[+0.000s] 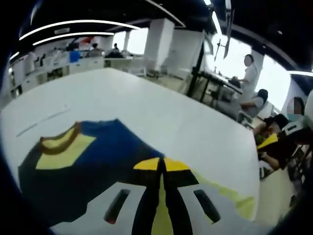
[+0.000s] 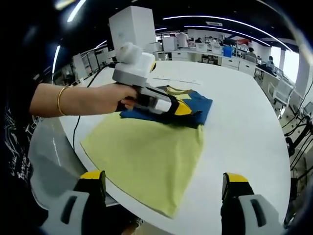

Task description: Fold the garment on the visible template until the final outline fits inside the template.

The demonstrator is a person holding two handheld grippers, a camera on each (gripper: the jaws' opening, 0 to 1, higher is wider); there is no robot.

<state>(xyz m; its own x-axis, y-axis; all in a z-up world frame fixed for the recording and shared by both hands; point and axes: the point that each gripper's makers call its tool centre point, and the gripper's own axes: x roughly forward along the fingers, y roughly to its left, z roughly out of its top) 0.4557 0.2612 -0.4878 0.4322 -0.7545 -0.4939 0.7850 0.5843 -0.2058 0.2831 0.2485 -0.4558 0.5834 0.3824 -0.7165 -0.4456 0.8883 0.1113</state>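
Observation:
A blue garment [image 1: 93, 161] with a brown collar [image 1: 61, 142] and a yellow inner patch lies folded on the white table [image 1: 146, 107]. My left gripper [image 1: 162, 164] has its jaws pressed together at the garment's right edge, with cloth pinched between them. In the right gripper view, a hand holds that left gripper [image 2: 183, 110] at the near fold of the blue garment [image 2: 195, 105]. A yellow-green sheet [image 2: 146, 156] lies flat below it and reaches over the table's near edge. My right gripper [image 2: 164, 178] is open, jaws wide apart above the sheet's near end, holding nothing.
The round white table [image 2: 244, 132] has bare room to the right of and beyond the garment. Thin tape lines [image 2: 168, 81] mark it behind the garment. A cable [image 2: 78, 127] runs along the left rim. People sit at desks [image 1: 252, 103] past the far edge.

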